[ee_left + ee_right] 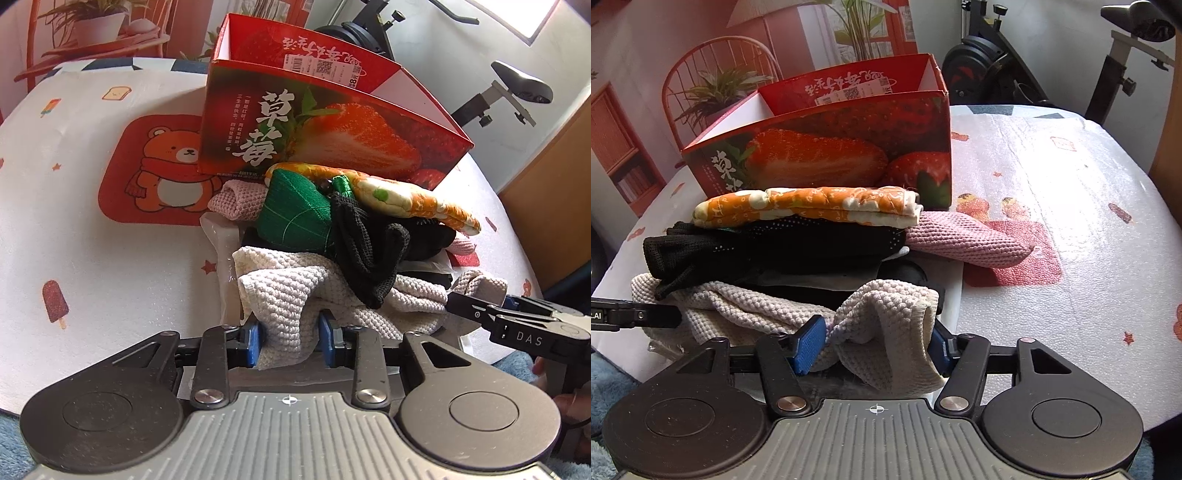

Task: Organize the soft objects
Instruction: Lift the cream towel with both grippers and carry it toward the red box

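A pile of soft things lies on the table in front of a red strawberry box [325, 125] [827, 158]. At the bottom is a cream knit cloth [291, 295] [886, 325]. On it lie a black mesh glove [369, 243] [768, 251], a green plush leaf [295, 214], an orange patterned pad [406, 199] [805, 210] and a pink knit cloth [236, 199] [967, 243]. My left gripper [290, 338] is shut on one end of the cream cloth. My right gripper [875, 343] is shut on its other end, and also shows in the left wrist view [458, 301].
The box is open at the top and stands at the back of the table. The tablecloth [92, 240] is white with a red bear patch [159, 170]. An exercise bike [1034, 62] stands behind the table. Blue carpet lies below the near edge.
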{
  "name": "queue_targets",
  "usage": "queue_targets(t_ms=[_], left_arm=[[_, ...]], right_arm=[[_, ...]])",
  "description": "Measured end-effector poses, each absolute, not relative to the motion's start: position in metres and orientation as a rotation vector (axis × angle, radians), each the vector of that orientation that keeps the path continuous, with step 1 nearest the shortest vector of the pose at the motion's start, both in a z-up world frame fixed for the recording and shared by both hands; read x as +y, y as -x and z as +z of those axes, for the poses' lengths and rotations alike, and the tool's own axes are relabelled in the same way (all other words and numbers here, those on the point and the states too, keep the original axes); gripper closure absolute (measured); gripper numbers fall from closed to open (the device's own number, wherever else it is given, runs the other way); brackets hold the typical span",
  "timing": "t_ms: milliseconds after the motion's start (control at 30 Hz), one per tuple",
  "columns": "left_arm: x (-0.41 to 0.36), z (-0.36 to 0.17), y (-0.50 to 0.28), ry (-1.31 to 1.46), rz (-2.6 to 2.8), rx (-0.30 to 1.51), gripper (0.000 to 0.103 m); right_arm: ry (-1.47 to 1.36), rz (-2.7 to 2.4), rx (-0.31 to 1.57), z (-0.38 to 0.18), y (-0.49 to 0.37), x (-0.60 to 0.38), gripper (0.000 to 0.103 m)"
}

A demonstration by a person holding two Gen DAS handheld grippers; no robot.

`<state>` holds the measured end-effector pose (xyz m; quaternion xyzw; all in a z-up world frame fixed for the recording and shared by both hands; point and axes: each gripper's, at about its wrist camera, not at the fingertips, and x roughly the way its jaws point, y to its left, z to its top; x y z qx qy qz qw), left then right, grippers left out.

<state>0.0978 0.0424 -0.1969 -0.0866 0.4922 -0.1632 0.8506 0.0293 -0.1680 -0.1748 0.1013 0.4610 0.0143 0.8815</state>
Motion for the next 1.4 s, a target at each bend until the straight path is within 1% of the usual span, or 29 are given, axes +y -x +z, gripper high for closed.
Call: queue_targets(t_ms=[100, 200, 300, 533, 600, 667, 800, 1400], left_arm=[[0.042, -0.196, -0.096, 0.176, -0.334, 1.021, 0.075], [0.038, -0.193, -0.094, 0.150, -0.343, 1.002, 0.079], [0.039, -0.193, -0.095, 0.158, -0.348, 1.002, 0.080], [0.041, -0.199, -0.097, 0.161, -0.345, 1.017, 0.080], [0.041, -0.197, -0.097, 0.163, -0.347, 1.009, 0.082], [0.042, -0.194, -0.094, 0.161, -0.350, 0.988, 0.085], [0.045, -0.185, -0.089, 0.164, -0.351, 0.946, 0.087], [0.050, -0.136, -0.070, 0.143, -0.360, 0.743, 0.087]], right_arm=[[-0.208, 0.046, 0.956, -0.173, -0.028, -0.165, 0.061], [-0.199, 0.053, 0.953, -0.171, -0.028, -0.162, 0.066], [-0.197, 0.051, 0.944, -0.168, -0.027, -0.161, 0.071], [-0.197, 0.052, 0.938, -0.167, -0.027, -0.162, 0.074], [-0.195, 0.052, 0.933, -0.166, -0.027, -0.161, 0.075], [-0.195, 0.057, 0.926, -0.163, -0.025, -0.160, 0.076], [-0.190, 0.072, 0.907, -0.155, -0.022, -0.157, 0.077], [-0.181, 0.105, 0.752, -0.101, -0.013, -0.157, 0.078]])
